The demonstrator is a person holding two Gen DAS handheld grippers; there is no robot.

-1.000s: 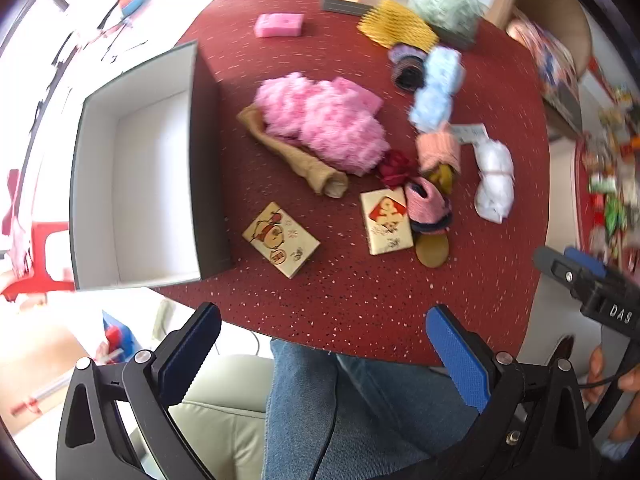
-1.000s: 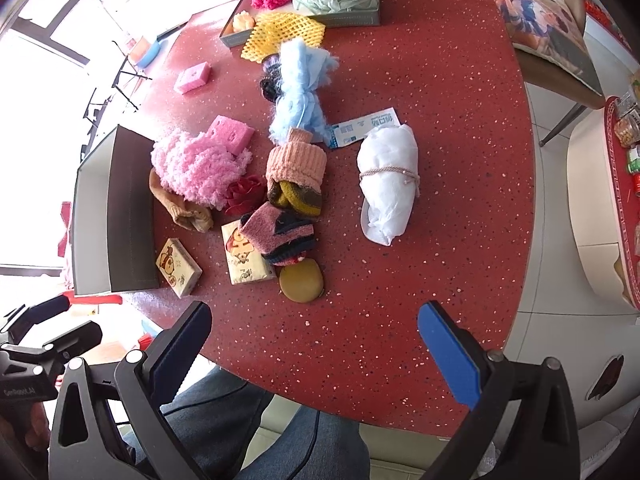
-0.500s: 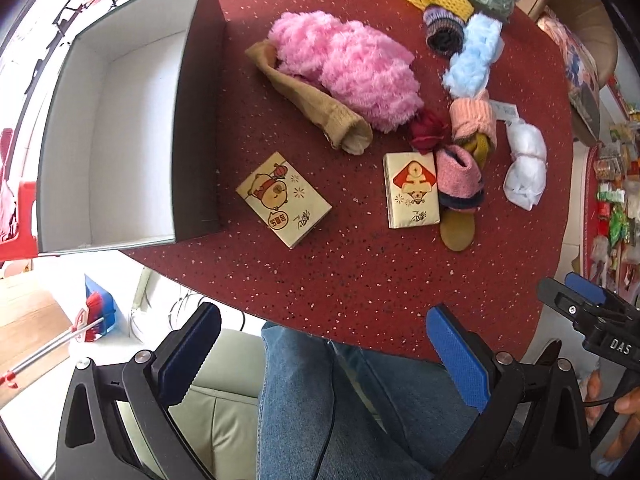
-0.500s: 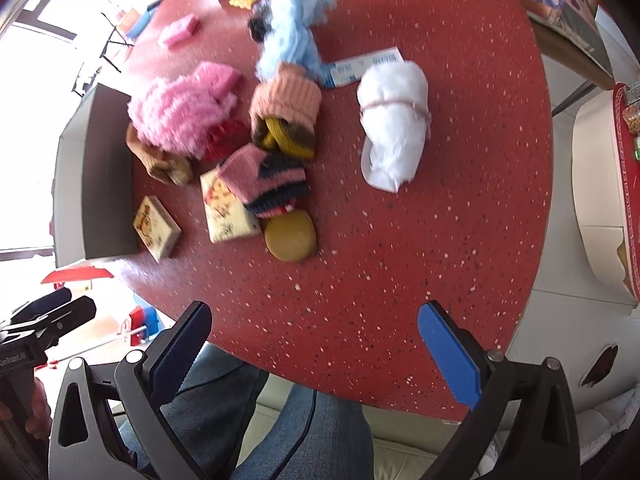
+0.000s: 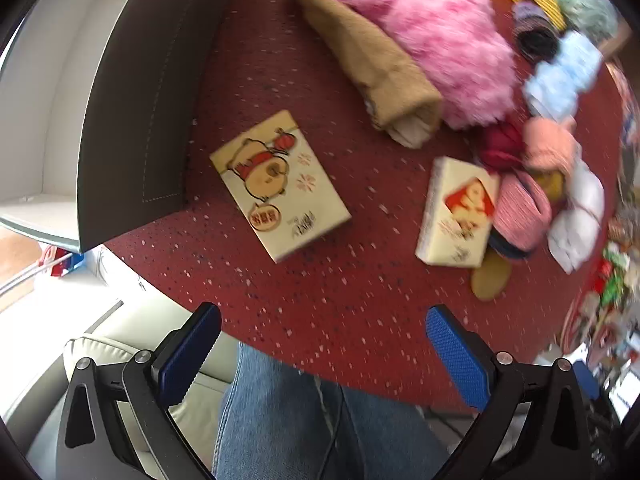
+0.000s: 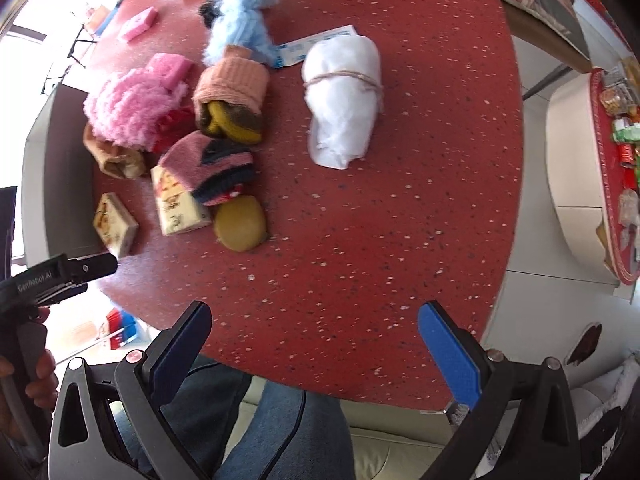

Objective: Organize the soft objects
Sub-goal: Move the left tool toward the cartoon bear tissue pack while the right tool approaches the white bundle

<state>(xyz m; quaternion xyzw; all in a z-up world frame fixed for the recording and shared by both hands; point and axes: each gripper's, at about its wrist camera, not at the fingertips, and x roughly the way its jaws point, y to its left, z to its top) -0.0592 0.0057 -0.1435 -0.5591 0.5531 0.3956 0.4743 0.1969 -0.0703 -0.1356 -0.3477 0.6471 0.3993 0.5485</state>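
- Worktop (image 6: 400,208), red and speckled, has its near rim curving across the lower part of both views, with a person's jeans below it.
- Left tongs (image 5: 320,356) are spread wide and hold nothing; they hang over the near rim at bottom centre of the left view.
- Right tongs (image 6: 316,354) are likewise apart and empty, low in the right view, with a broad bare stretch of red surface above them.
- Dark box (image 5: 136,108) with a pale inside fills the upper left of the left view, its corner close to the worktop rim.
- Cartoon packet (image 5: 280,184) lies flat just right of the box wall; a second packet (image 5: 456,212) sits further right, touching a pink striped sock (image 5: 520,216).
- Tan sock (image 5: 372,68) and pink fluffy cloth (image 5: 432,40) lie touching at top centre.
- White bundle (image 6: 344,100), tied with string, lies apart from the heap, upper centre of the right view.
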